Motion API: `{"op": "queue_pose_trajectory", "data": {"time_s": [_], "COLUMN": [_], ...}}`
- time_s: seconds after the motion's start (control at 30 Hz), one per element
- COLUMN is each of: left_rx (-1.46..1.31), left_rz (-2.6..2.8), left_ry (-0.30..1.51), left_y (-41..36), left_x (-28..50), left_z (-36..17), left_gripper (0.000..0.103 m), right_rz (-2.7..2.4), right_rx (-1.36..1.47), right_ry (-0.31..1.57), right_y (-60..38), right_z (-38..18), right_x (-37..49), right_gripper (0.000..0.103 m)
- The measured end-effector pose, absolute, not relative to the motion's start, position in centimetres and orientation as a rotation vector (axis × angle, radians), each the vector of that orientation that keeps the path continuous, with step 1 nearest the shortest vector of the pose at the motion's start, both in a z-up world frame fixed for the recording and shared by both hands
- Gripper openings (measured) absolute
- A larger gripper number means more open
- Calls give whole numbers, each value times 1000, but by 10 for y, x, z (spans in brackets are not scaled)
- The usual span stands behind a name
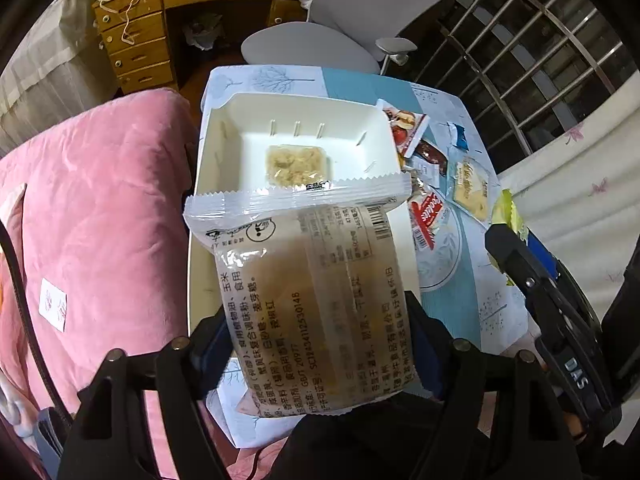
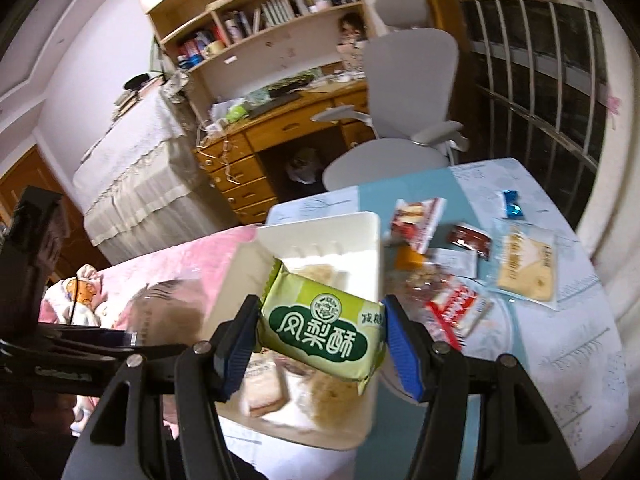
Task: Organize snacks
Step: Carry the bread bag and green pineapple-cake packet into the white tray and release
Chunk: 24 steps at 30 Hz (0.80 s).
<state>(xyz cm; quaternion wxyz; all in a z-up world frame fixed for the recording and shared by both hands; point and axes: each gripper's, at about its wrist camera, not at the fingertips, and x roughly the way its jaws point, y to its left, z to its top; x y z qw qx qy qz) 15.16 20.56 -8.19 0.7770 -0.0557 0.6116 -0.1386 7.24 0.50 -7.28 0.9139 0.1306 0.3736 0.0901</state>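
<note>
My left gripper (image 1: 316,332) is shut on a clear cake packet (image 1: 308,280) with printed text, held above the white box (image 1: 224,120). One small wrapped pastry (image 1: 298,166) lies in the box. My right gripper (image 2: 320,332) is shut on a green pineapple-cake packet (image 2: 320,328), held over the same white box (image 2: 368,232), which holds several wrapped snacks (image 2: 264,392). The right gripper (image 1: 520,256) also shows at the right of the left wrist view with the green packet (image 1: 506,212).
Loose snacks lie on the blue-and-white tablecloth (image 2: 560,360): a red-white packet (image 2: 460,308), a yellow cracker packet (image 2: 526,268), a dark red packet (image 2: 472,240), a blue candy (image 2: 512,204). A pink blanket (image 1: 100,220) lies to the left. A grey chair (image 2: 400,128) stands behind.
</note>
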Motion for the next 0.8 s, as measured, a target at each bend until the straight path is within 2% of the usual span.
{"op": "queue_pose_trajectory", "data": {"time_s": [0.07, 0.1, 0.17, 0.47, 0.8], "left_rx": [-153, -168, -179, -213, -202], "left_rz": [-279, -278, -273, -284, -314], "left_ry": [1315, 1313, 1304, 1301, 1326], "left_y": [213, 216, 220, 213, 162], "left_x": [152, 153, 153, 146, 145], "left_z": [-86, -88, -89, -98, -99], "left_gripper": [82, 87, 89, 89, 89], "right_rz": [194, 186, 162, 111, 31], "right_rx": [263, 258, 254, 328, 452], "right_ry": [771, 776, 798, 878, 950], "right_y": [9, 11, 11, -16, -78], "right_z": [-74, -75, -77, -92, -111], "right_x": [75, 76, 79, 80, 72], "right_gripper": [67, 71, 79, 79, 79]}}
